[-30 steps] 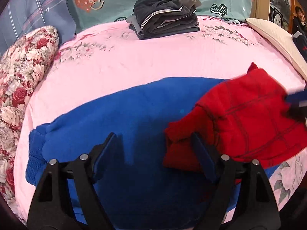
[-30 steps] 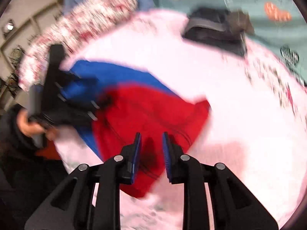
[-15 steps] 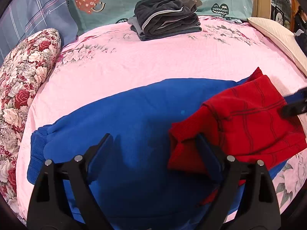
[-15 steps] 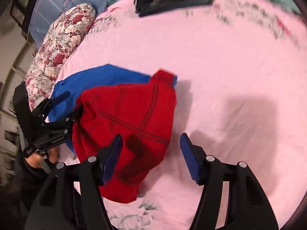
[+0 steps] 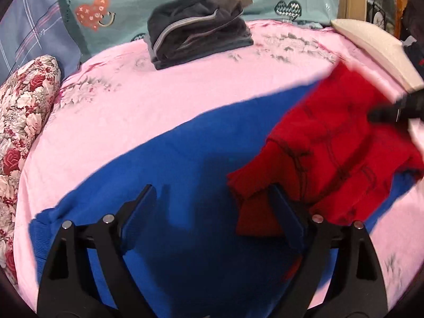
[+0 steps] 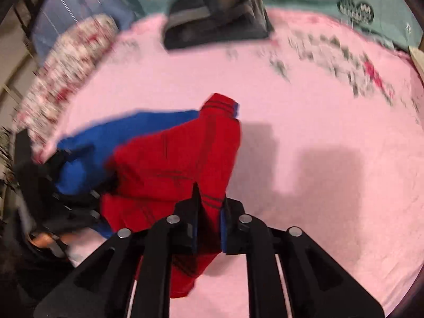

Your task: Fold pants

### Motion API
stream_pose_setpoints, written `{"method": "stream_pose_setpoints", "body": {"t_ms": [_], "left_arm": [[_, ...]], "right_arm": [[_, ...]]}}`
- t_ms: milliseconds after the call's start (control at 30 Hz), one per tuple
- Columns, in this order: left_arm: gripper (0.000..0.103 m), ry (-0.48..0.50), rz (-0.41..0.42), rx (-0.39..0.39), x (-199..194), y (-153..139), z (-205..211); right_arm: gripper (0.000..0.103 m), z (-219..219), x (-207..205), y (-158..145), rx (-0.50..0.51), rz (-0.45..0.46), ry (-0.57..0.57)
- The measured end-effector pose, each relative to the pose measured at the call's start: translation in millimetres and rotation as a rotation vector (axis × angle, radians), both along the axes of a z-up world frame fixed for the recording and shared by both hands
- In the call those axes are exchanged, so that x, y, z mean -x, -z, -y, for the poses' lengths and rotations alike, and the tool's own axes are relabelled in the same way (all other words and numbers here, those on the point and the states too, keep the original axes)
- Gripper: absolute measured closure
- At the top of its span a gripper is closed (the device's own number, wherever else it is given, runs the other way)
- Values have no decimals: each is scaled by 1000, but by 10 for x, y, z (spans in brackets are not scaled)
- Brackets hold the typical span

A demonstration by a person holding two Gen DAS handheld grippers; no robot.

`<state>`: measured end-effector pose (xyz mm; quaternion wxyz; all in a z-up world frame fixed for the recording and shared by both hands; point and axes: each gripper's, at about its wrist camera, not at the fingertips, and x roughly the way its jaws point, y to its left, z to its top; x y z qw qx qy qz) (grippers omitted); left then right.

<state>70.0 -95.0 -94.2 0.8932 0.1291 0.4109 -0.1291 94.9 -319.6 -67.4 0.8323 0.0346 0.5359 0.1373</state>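
**Right tool pinches the red cloth, left tool spread above the blue**

I look along my left gripper (image 5: 212, 206); its two fingers stand wide apart and hold nothing; between them and just ahead lies the blue part of the pants (image 5: 185, 185), spread flat on the pink bedsheet (image 5: 164, 100). The right-hand finger of this tool covers the near edge of the red part (image 5: 334, 145), so I cannot tell how that edge lies; the red cloth sits on top of the blue, ahead and to the right. At the far right a dark tip, my right gripper (image 5: 392, 106), reaches onto the red cloth; it is blurred and cut off by the frame edge.

Through the right wrist camera, the right gripper (image 6: 209, 212) is clenched on a fold of the red part (image 6: 180, 164); the cloth runs between the two fingers and hangs below them, hiding the blue pads partly. This picture is smeared; the left gripper (image 6: 66, 193) at the left is only a dark shape over the blue cloth (image 6: 119, 129).

Far ahead of both tools a dark folded stack (image 5: 196, 37) rests against the teal pillow (image 5: 148, 5); a floral cushion (image 5: 23, 111) lies to the left.
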Motion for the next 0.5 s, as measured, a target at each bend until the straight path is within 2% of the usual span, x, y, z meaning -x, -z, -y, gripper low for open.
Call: {"method": "stream_pose_setpoints", "body": {"t_ms": [33,67,167,200,267,300,333,367,400,433,500], "left_arm": [[11,0,-4,5,-20,-2,5],[11,0,-10,11,-30,-11,1],[11,1,-12,9,-19,-15,-39],[11,5,-10,2,-12,-10,-44],[10,9,-4,-12,-8,-19,-27],[10,10,0,-22,-7,-23,-14],[8,8,5,-34,-8,-21,-5],[6,4,11,-44,-10,-13,-6],[5,3,15,-51,-16,2,-13],[5,-3,10,-63,-32,34,-21],[2,-18,-18,-19,-83,43,-100]], "right_arm": [[74,22,-21,180,79,-36,21],[66,33,-9,216,87,-29,31],[65,88,171,-71,96,97,95],[65,61,245,-195,71,146,96],[65,-75,407,-395,-61,195,18],[65,-186,445,-390,-67,181,-25],[67,-341,446,-261,-17,123,-69],[73,-435,420,-57,65,54,-81],[74,-476,393,134,117,-4,-84],[74,-454,406,231,102,7,-89],[75,-352,432,223,52,3,-85]]}}
